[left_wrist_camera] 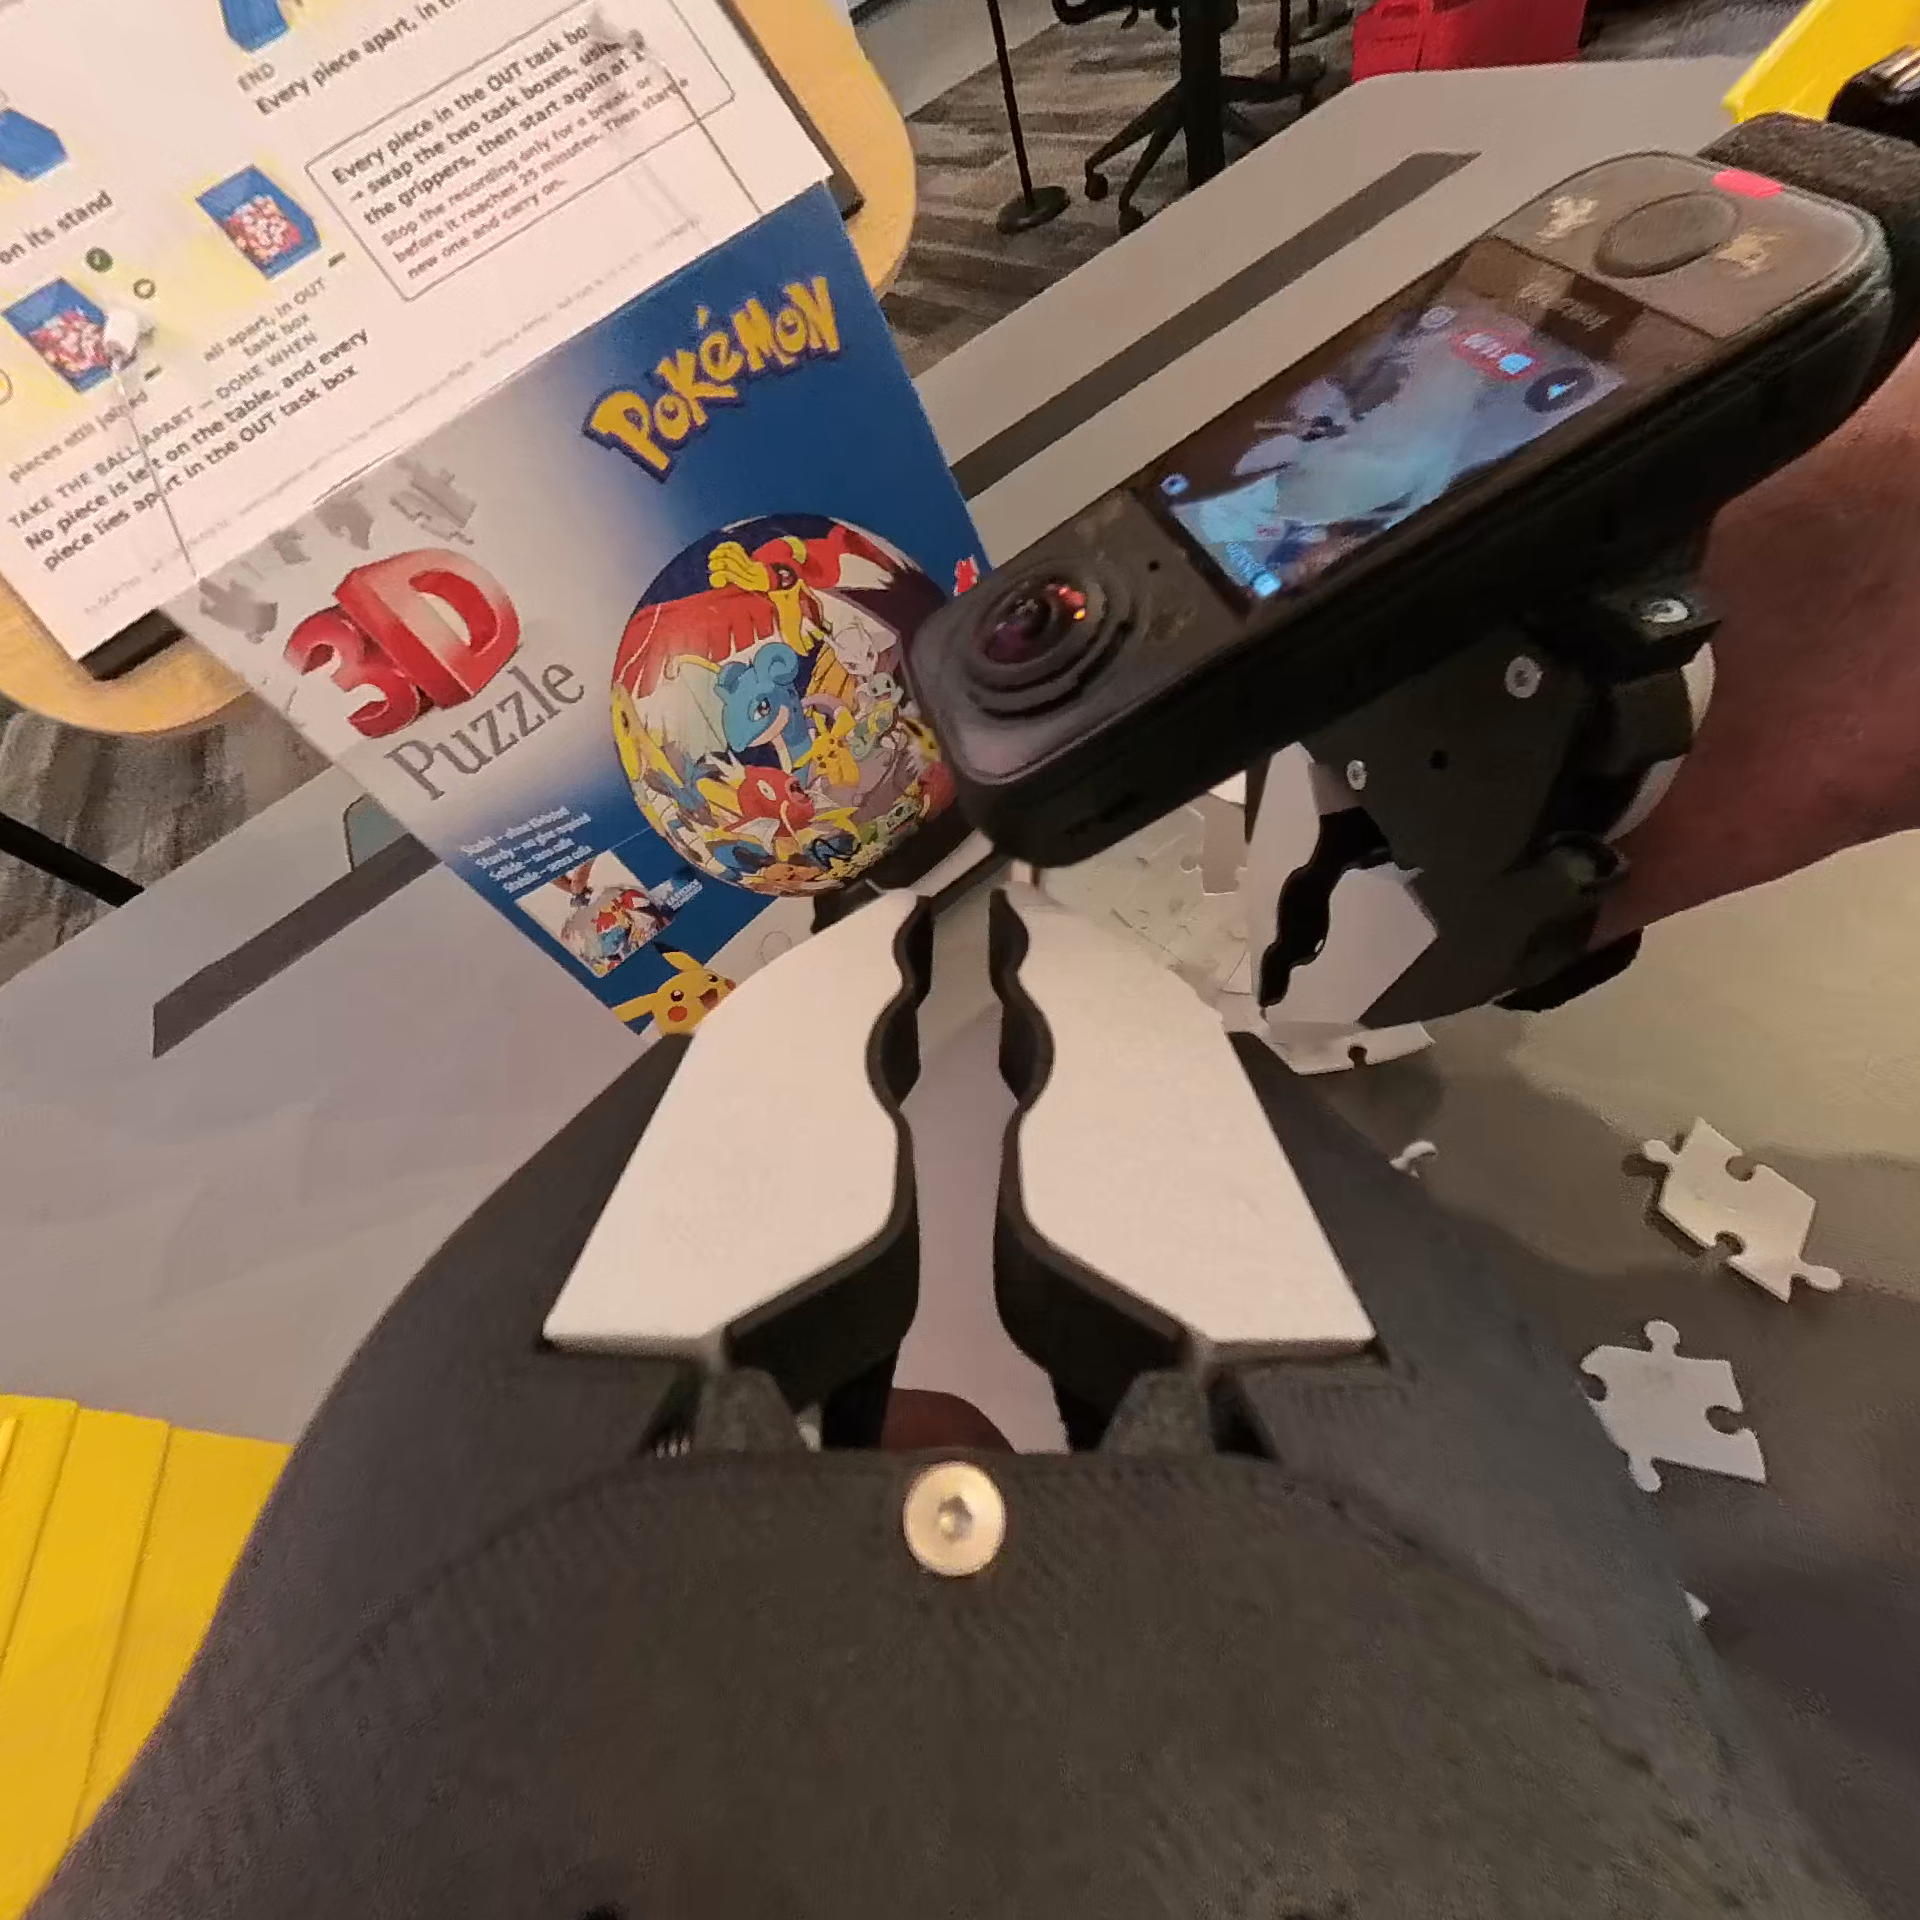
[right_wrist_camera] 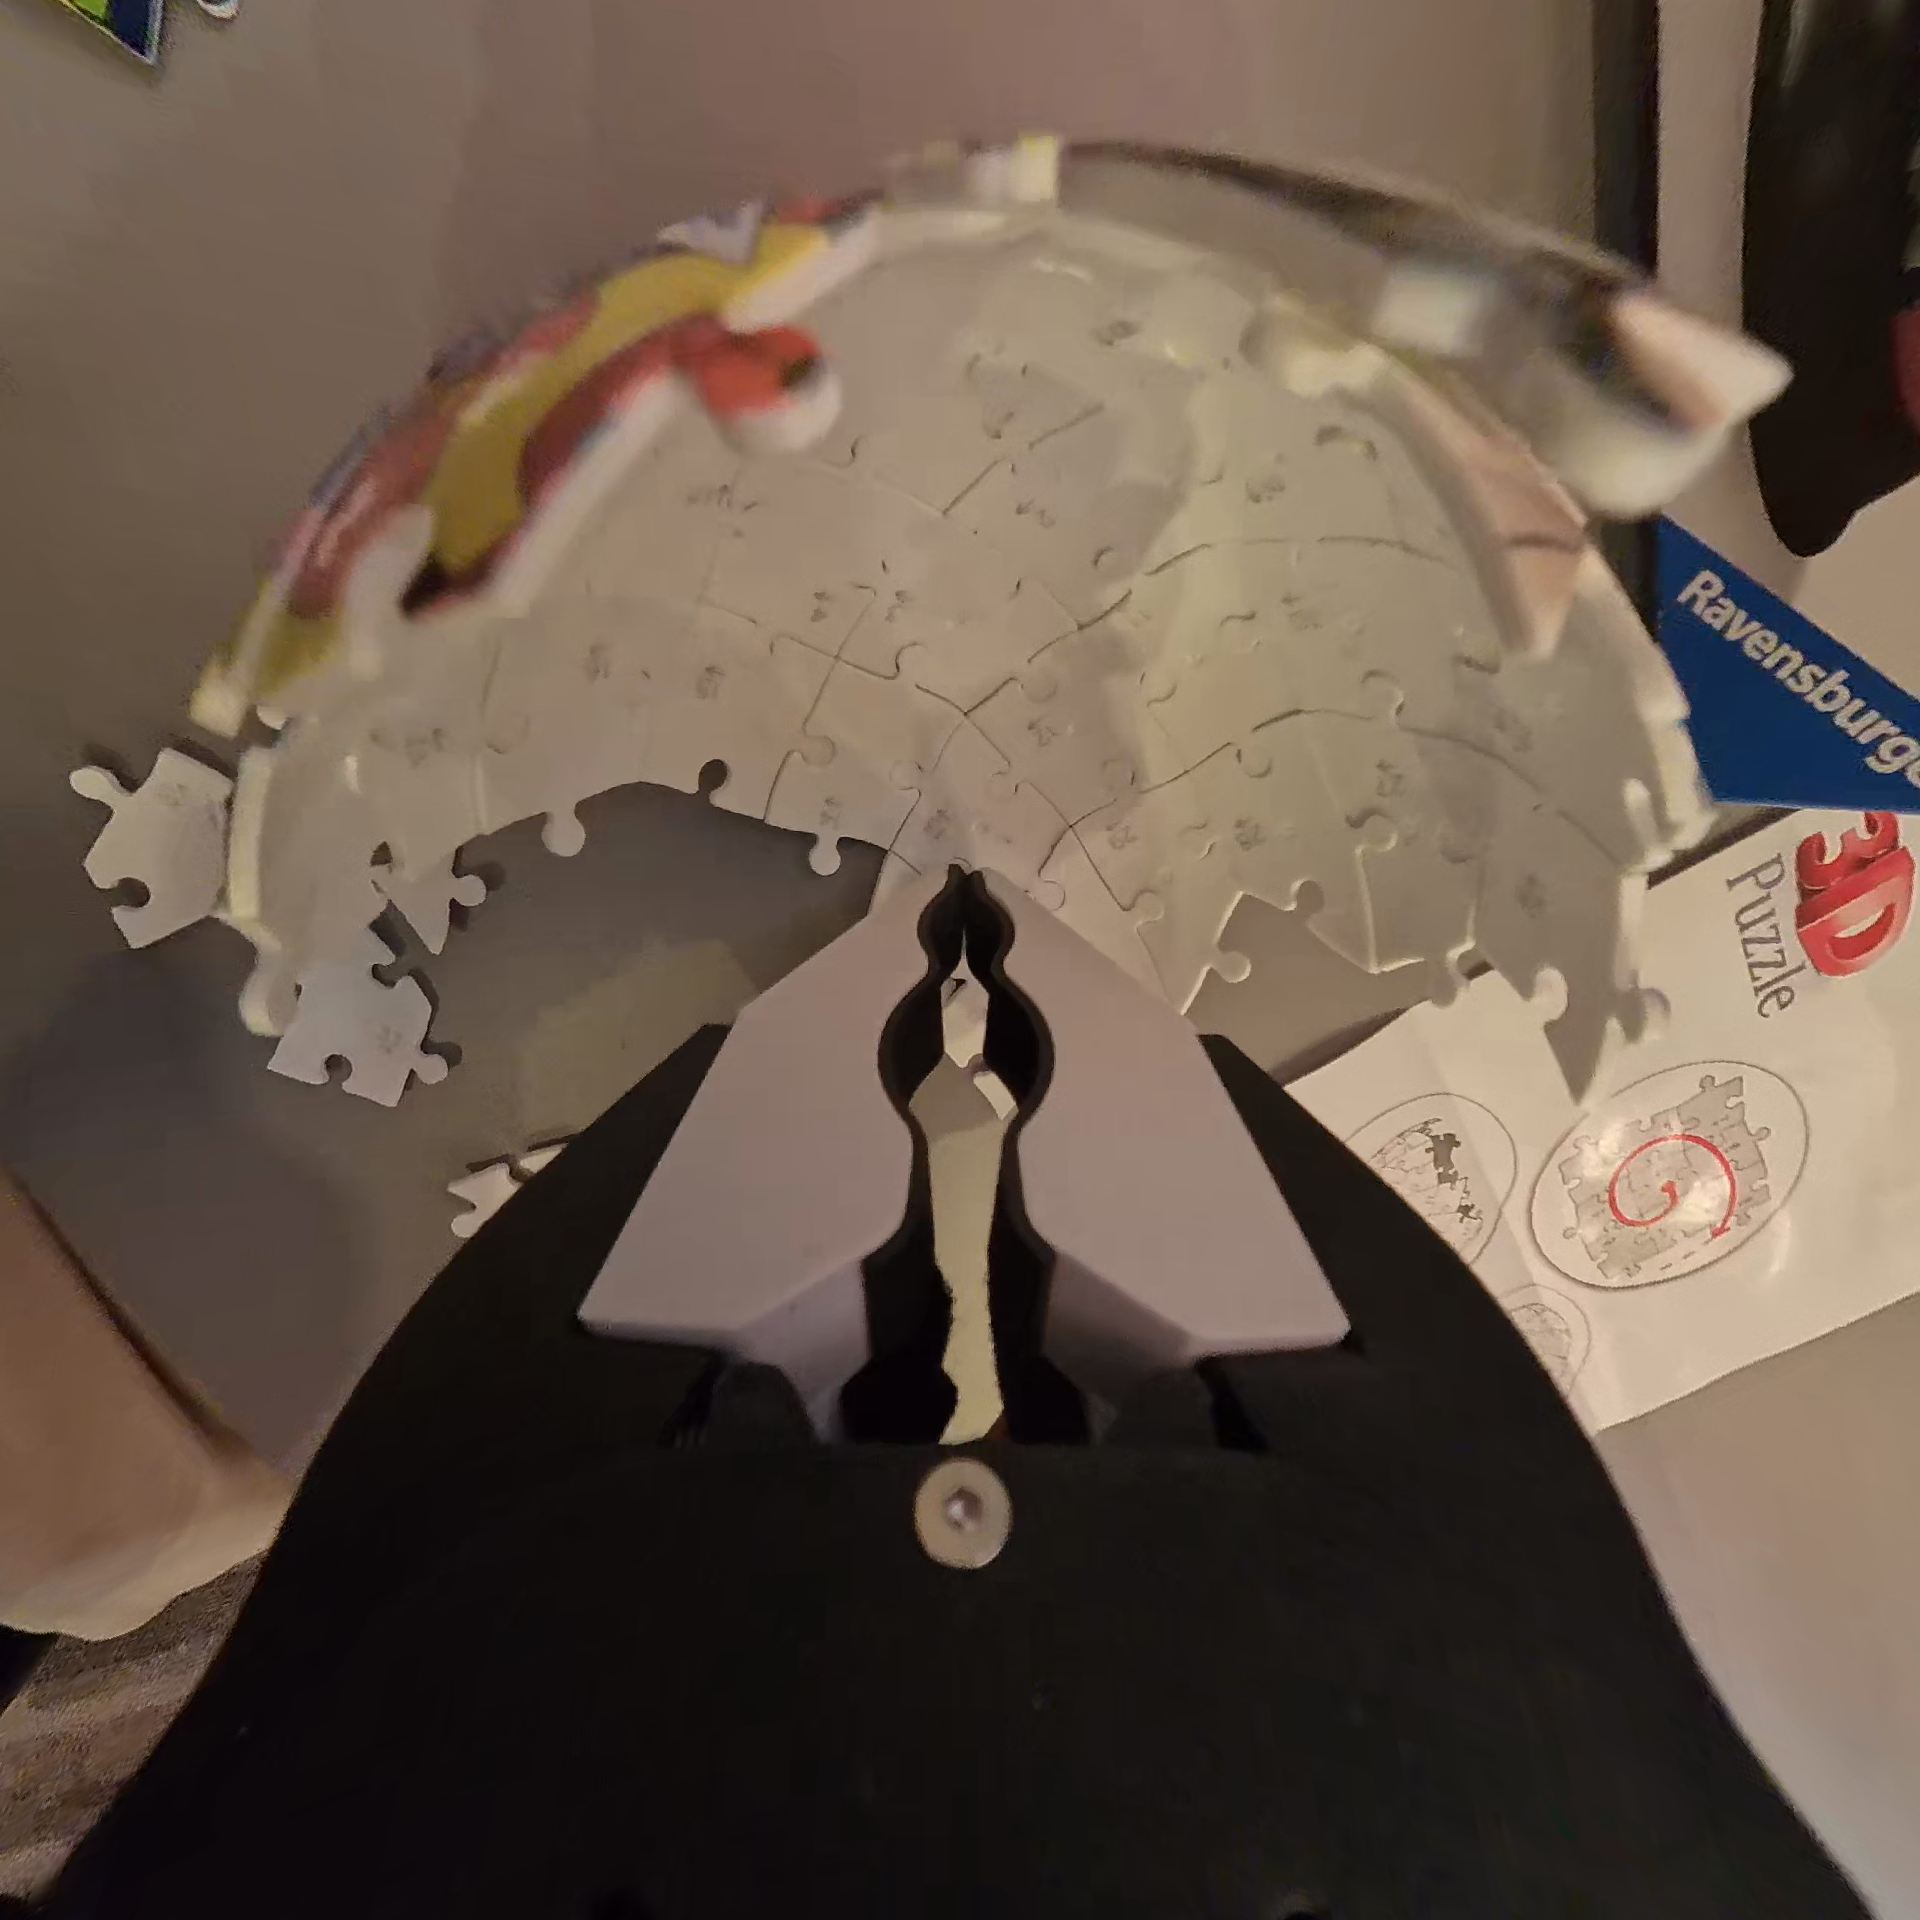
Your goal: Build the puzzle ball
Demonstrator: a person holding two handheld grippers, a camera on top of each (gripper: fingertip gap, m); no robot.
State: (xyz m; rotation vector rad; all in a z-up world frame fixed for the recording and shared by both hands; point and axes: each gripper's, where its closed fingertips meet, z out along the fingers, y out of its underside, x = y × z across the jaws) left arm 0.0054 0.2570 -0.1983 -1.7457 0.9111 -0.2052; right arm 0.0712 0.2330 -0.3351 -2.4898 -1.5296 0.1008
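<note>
The partly built puzzle ball (right_wrist_camera: pixel 1039 623) is a white half shell seen from inside, with printed colour along its left rim. My right gripper (right_wrist_camera: pixel 961 883) is shut on a white puzzle piece (right_wrist_camera: pixel 961 1247) held edge-on, its tips at the shell's lower rim. In the left wrist view the right gripper (left_wrist_camera: pixel 1320 987) points down onto the white shell (left_wrist_camera: pixel 1143 894). My left gripper (left_wrist_camera: pixel 958 914) hovers just in front of that shell. Its jaws stand a narrow gap apart and I see nothing held. Loose white pieces (left_wrist_camera: pixel 1735 1216) lie on the grey table (left_wrist_camera: pixel 312 1143) to the right.
The blue puzzle box (left_wrist_camera: pixel 644 623) stands upright behind the shell, and shows in the right wrist view (right_wrist_camera: pixel 1787 665) too. A printed sheet (left_wrist_camera: pixel 312 208) leans on a wooden board behind it. A folded instruction leaflet (right_wrist_camera: pixel 1558 1195) lies beside the shell. A yellow bin (left_wrist_camera: pixel 104 1558) sits at front left. My hands' fingertips stand some 15 cm from each other.
</note>
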